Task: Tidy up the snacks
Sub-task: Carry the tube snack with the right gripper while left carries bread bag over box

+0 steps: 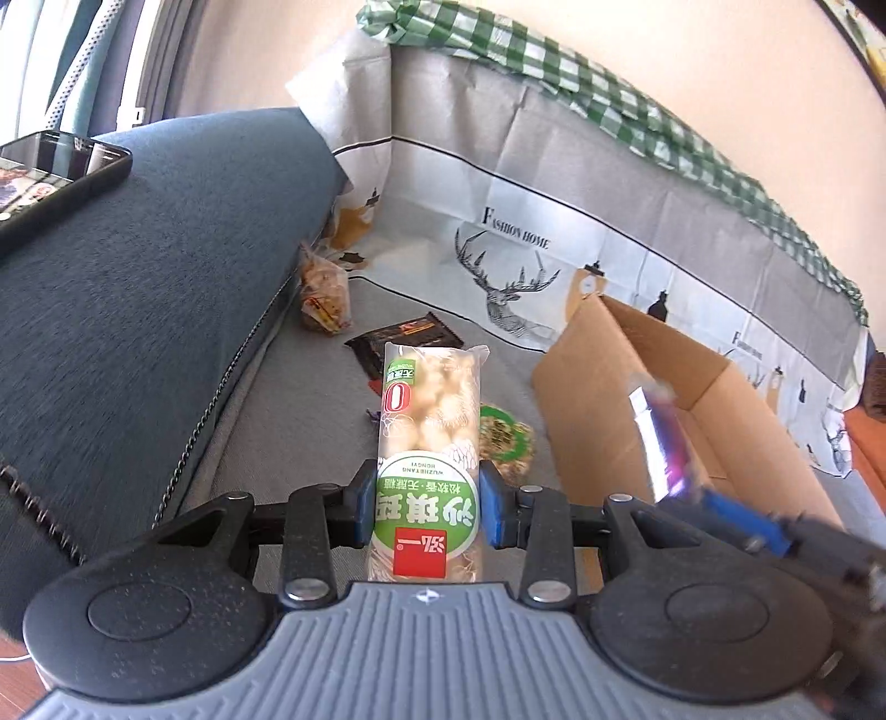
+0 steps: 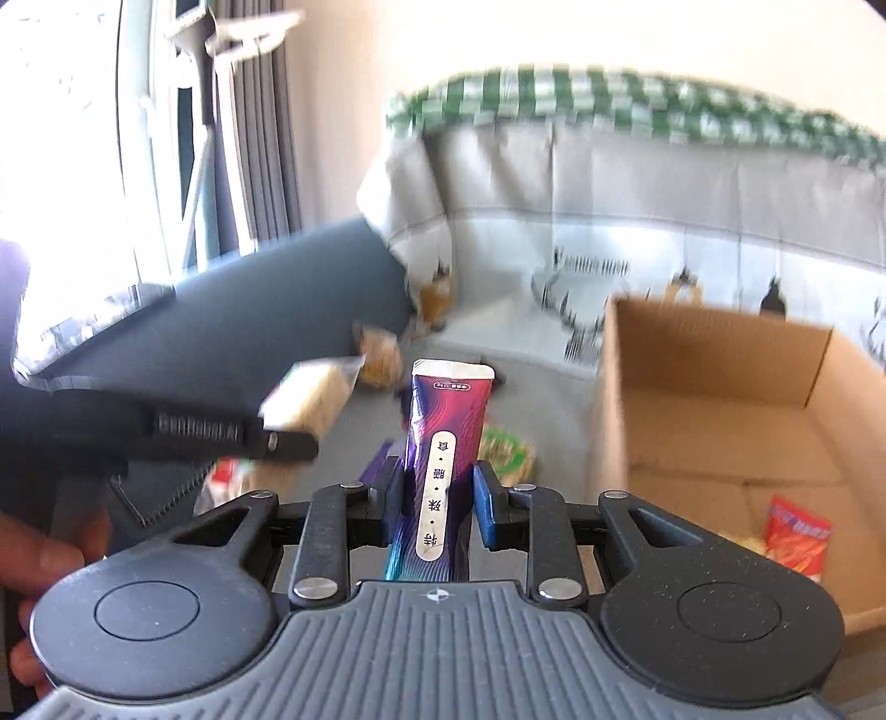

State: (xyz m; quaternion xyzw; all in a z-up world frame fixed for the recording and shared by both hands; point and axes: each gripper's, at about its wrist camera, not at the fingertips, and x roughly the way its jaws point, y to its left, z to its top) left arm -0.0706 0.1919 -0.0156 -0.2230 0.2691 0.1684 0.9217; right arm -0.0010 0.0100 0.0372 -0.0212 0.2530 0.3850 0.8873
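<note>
— Since both tongs are loaded, how far along are we?
— Partway. Left tongs (image 1: 425,507) pinch the biscuit pack (image 1: 429,437); right tongs (image 2: 437,507) pinch the purple packet (image 2: 443,443), both near the box (image 2: 720,399).
— What's left?
— One red packet (image 2: 797,534) is boxed; several snacks (image 1: 324,291) remain on the sofa (image 1: 310,421).

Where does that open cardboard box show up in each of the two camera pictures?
Left wrist view: cardboard box on the right, beside the held snack pack.
Right wrist view: cardboard box on the right, open side facing the camera.
Shared landmark: the green checked cloth on the sofa back.
</note>
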